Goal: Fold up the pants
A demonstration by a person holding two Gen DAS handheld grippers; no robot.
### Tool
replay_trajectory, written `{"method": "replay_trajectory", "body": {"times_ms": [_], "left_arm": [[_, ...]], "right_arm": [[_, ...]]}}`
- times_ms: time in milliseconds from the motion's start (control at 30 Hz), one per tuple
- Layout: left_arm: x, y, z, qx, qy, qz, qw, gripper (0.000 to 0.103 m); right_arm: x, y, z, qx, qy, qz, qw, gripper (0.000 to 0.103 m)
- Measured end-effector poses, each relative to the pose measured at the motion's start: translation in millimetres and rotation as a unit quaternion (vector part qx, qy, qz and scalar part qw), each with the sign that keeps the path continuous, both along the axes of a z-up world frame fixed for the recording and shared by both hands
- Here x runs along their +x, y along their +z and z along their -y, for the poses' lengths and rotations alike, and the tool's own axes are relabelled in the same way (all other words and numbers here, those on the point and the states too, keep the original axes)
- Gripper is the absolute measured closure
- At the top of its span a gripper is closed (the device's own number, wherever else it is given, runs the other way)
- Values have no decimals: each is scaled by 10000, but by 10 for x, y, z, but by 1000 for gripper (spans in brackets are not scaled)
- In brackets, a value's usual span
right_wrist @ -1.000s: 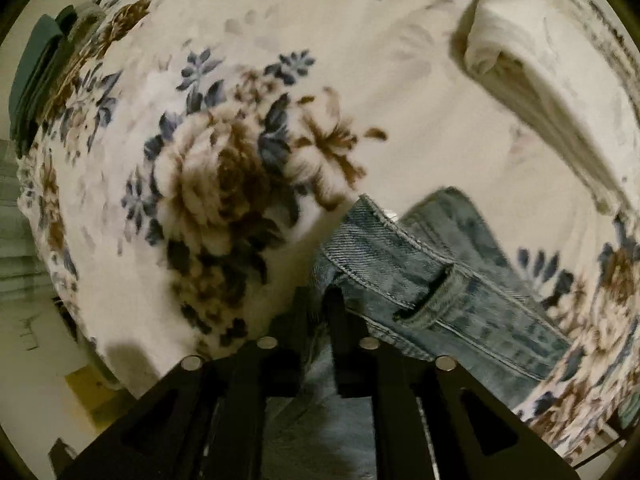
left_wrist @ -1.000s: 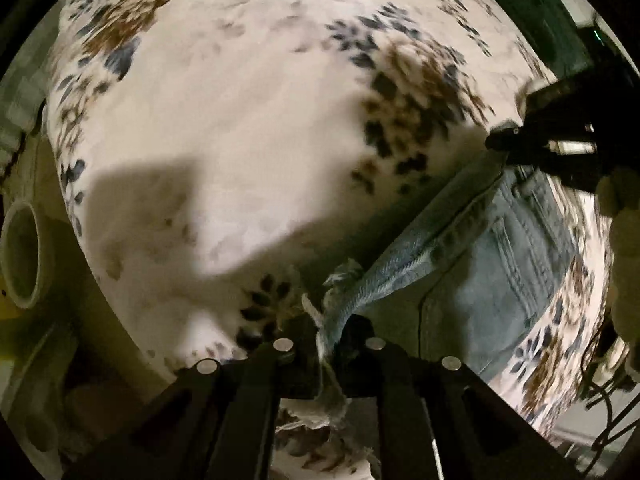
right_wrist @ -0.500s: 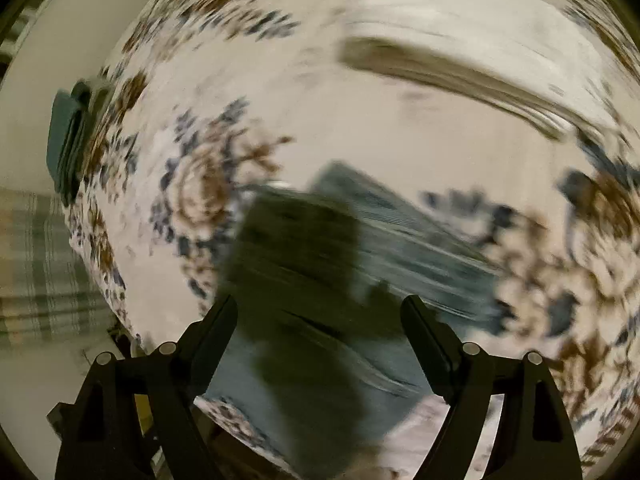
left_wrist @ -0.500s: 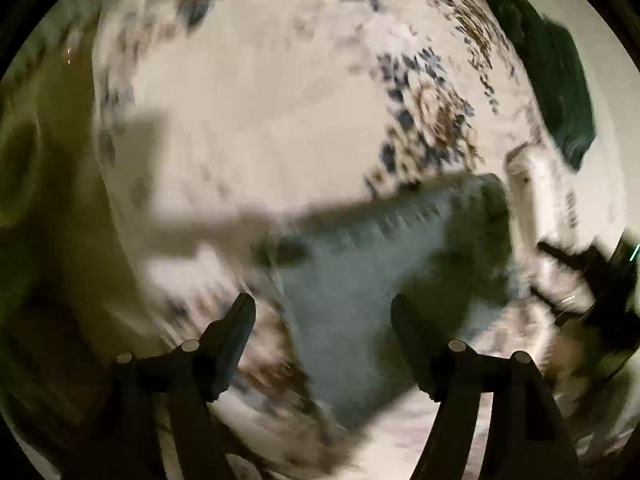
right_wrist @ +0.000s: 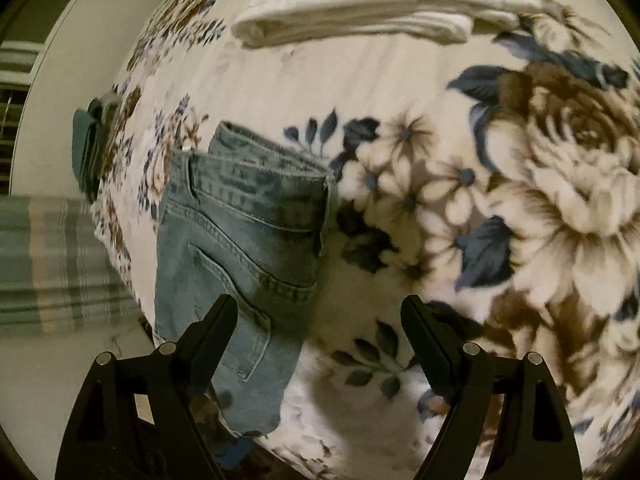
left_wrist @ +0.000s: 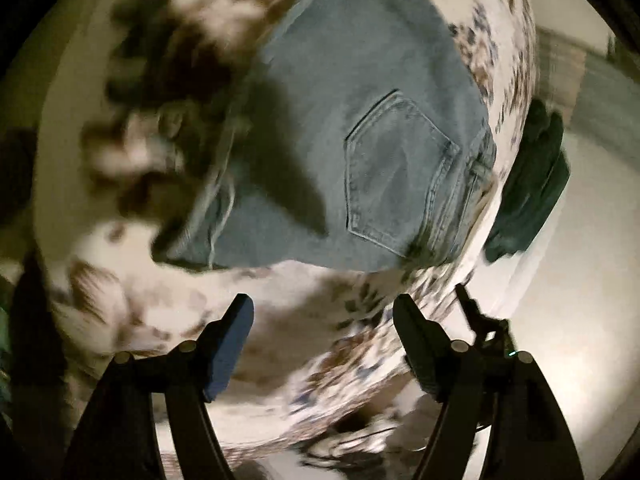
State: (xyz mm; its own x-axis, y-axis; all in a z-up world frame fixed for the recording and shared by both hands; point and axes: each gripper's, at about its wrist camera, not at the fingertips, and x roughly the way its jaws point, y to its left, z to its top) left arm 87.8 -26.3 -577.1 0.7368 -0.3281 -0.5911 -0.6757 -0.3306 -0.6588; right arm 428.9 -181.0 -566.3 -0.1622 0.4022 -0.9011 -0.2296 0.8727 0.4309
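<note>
Light blue denim pants (left_wrist: 360,152) lie folded on a floral bedspread (left_wrist: 280,304), back pocket up. In the right wrist view the pants (right_wrist: 244,240) lie left of centre with the waistband at the far end. My left gripper (left_wrist: 322,332) is open and empty, above the bedspread just short of the pants. My right gripper (right_wrist: 318,328) is open and empty; its left finger (right_wrist: 212,328) is over the pants' near part.
A folded white cloth (right_wrist: 360,20) lies at the far side of the bed. A dark green folded item (left_wrist: 528,184) sits at the bed's edge, also in the right wrist view (right_wrist: 90,152). A plaid fabric (right_wrist: 48,260) hangs left. The bed edge runs near the pants.
Both grippers let go of the pants, opened and pulled back. The pants now lie flat and folded on the bedspread. Both views swung round.
</note>
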Motion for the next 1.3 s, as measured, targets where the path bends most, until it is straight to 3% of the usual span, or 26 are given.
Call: {"method": "replay_trajectory", "body": {"times_ms": [200,400,733,800,833,867,900,933,1067,1300], "left_arm": [[96,-196,94,-233,1094,118,9937,33],[100,-258,-18,11,1396,-92,9902,33],[180,-397,-127,-127,1593,-401,9863,34],[185,-419,-152,-224,1634,-465,9852,35],[194,-421,-158,-277,1680,-497,9841,35],[196,-413,-174,-309,1720,-554,9830,45],[183,-399,-190,-297,1738,-620,9824,66],[160,-365,-208,-228,1721,-738,9820,78],[183,-178,-334,251,1491,-736,9858,82],[78,78,-486,767,919,-557,9912,83]], "right_arm": [[30,-277,-210,97,410,-195,9989,17],[85,-406,-417,324,481,-356,9977,17],[259,-629,-614,666,106,-496,9965,18],[267,-654,-638,734,-9,-448,9963,30],[266,-660,-650,725,-41,-397,9966,41],[262,-664,-658,670,-66,-342,9971,48],[256,-669,-661,649,-108,-294,9974,51],[248,-672,-652,660,-153,-262,9974,58],[198,-618,-595,770,-306,-191,9964,78],[-41,-369,-411,912,-643,-82,9937,83]]}}
